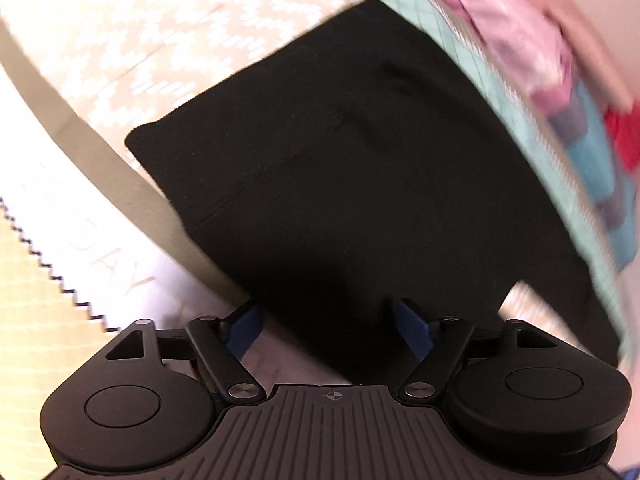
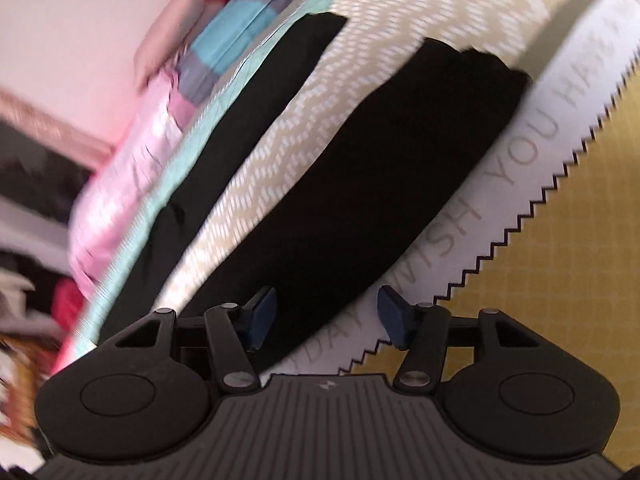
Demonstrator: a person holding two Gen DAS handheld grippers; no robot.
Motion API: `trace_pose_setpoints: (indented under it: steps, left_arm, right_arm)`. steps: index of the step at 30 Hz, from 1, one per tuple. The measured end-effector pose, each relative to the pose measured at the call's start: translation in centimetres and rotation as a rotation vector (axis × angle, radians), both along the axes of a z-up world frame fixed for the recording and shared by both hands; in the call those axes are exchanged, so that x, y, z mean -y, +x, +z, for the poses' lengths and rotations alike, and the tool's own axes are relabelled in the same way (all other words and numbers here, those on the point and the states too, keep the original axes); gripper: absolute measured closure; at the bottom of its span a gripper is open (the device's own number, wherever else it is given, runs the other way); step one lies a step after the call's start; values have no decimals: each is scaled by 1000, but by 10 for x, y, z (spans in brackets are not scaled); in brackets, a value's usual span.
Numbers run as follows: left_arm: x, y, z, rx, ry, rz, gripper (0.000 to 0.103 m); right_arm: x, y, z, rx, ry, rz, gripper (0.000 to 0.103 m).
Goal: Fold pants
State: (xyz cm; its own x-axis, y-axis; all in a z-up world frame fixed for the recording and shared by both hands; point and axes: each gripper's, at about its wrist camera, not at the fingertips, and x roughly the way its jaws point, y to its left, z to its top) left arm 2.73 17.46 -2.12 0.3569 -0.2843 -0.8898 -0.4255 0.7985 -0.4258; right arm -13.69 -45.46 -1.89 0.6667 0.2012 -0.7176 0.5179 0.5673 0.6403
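Black pants (image 1: 320, 168) lie spread on a patterned bedspread (image 1: 132, 40). In the left wrist view the wide upper part of the pants fills the middle. My left gripper (image 1: 326, 320) is open and empty, hovering at the near edge of the fabric. In the right wrist view the two pant legs (image 2: 360, 184) stretch away, apart from each other, with a strip of beige bedspread (image 2: 280, 140) between them. My right gripper (image 2: 326, 316) is open and empty, just over the near edge of the nearer leg.
The bedspread has a white band with grey lettering (image 2: 520, 168) and a yellow zigzag-edged part (image 2: 560, 280). Pink, teal and red bedding or pillows (image 1: 540, 60) lie beyond the pants. Clutter shows at the left edge of the right wrist view (image 2: 24, 300).
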Motion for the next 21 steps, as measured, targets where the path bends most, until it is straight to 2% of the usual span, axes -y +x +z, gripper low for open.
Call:
trace_pose_setpoints:
  steps: [5, 9, 11, 13, 15, 17, 21]
  left_arm:
    - [-2, 12, -11, 22, -74, 68, 0]
    - [6, 22, -10, 20, -50, 30, 0]
    - [6, 25, -7, 12, -24, 14, 0]
    - [-1, 24, -7, -9, 9, 18, 0]
    - [-5, 24, -6, -36, 30, 28, 11]
    - [-10, 25, -7, -50, 6, 48, 17]
    - [-13, 25, 5, -41, 8, 46, 26]
  right_arm:
    - [17, -4, -13, 44, 117, -73, 42]
    - [23, -5, -20, 68, 188, -157, 40]
    - [22, 0, -20, 63, 178, -148, 40]
    - [20, 4, -15, 42, 136, -118, 48]
    - [19, 8, -15, 11, 88, -101, 74]
    - [19, 9, -16, -14, 85, -95, 92]
    - [16, 23, -10, -41, 39, -45, 96]
